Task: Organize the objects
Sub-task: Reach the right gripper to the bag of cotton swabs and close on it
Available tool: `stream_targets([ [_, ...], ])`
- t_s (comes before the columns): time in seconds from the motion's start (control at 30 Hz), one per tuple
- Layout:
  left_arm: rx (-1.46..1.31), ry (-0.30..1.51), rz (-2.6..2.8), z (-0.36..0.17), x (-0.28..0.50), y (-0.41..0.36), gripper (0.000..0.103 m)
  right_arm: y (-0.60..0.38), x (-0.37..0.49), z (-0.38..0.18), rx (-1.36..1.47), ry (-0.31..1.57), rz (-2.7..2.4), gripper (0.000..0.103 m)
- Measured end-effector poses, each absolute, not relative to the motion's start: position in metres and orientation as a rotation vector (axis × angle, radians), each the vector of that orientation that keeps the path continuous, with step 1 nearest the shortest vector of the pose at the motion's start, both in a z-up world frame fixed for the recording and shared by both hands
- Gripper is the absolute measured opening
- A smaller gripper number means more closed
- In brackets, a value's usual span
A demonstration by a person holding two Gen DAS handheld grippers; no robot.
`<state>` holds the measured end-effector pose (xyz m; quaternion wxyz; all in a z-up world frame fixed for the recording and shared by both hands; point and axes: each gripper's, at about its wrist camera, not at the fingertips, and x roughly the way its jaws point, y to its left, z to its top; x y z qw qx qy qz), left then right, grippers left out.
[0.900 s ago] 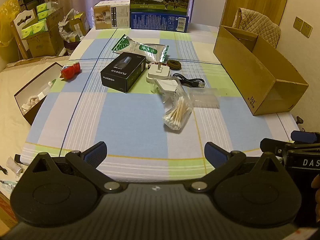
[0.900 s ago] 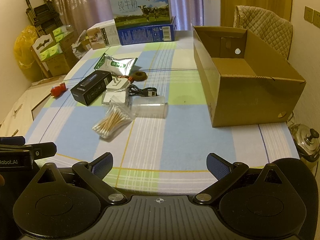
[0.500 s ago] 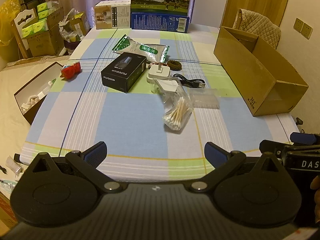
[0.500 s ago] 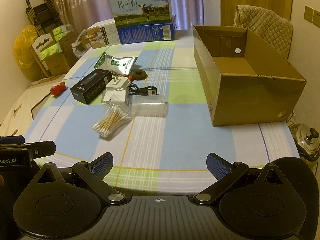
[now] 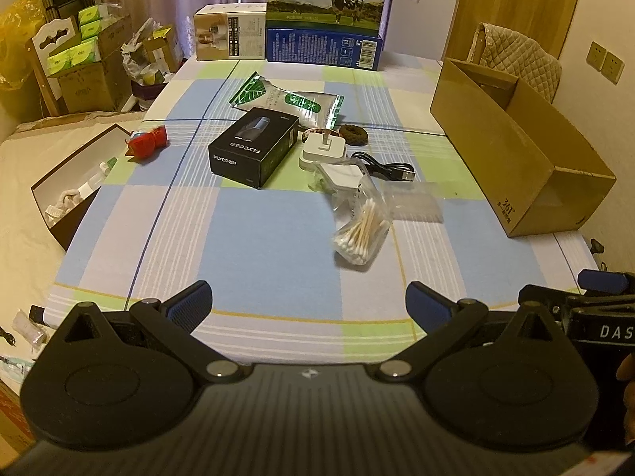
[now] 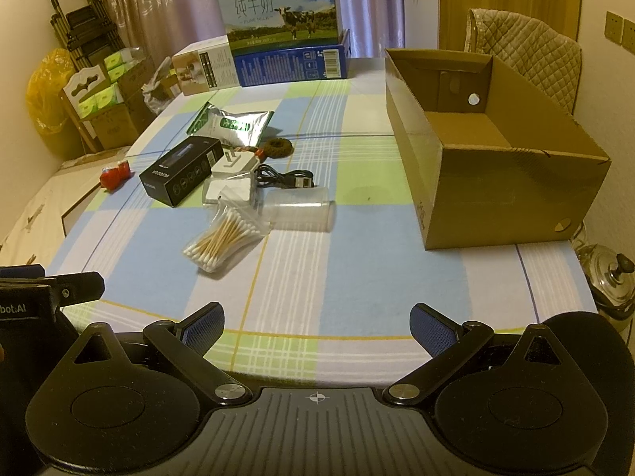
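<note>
Checked tablecloth (image 6: 301, 277), clutter mid-table, empty cardboard box (image 6: 512, 182) far right; your left gripper (image 5: 307, 301) and right gripper (image 6: 317, 323) both hover at the near edge, jaws apart, holding nothing; bag of cotton swabs (image 6: 224, 238) lies ahead-left of the right claw, long axis slanting near-left to far-right; left claw looks nearer.

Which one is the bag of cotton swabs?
Find the open cardboard box on the checked tablecloth. Left of it lies a cluster of small items; the cotton swab bag is the nearest, a clear pouch of white-tipped sticks.
</note>
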<state>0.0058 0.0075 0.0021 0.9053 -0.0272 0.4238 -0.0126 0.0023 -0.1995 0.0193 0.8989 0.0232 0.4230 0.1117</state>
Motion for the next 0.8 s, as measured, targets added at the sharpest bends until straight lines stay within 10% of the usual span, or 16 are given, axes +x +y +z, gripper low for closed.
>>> stream_targets([
  [0.8,-0.032,0.837,-0.003,0.006,0.033,0.053,0.102,-0.159,0.027,0.013,0.037,0.853,0.291,0.098],
])
